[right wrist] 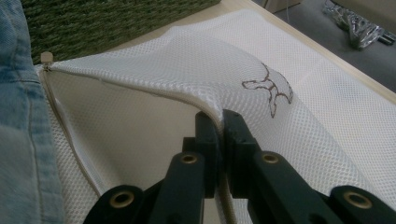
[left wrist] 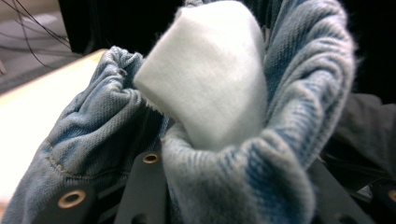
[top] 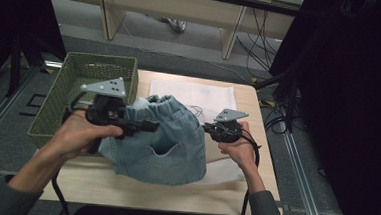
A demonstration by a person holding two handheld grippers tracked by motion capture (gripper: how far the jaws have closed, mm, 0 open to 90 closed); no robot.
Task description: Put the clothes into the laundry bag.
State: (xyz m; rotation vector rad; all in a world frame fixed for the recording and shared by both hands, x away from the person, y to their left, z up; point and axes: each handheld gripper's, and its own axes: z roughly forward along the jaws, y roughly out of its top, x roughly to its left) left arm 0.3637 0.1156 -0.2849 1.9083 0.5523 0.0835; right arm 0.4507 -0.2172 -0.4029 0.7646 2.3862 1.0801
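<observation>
With the left gripper (top: 144,127) clamped on bunched denim jeans (top: 169,141) and the right gripper (right wrist: 220,123) pinching the mesh laundry bag's (right wrist: 187,56) lifted edge shut, bulky folds could snag the opening.

High view looks down on desk (top: 123,183) from above. Gripper views sit very close. All share jeans (top: 171,136).
</observation>
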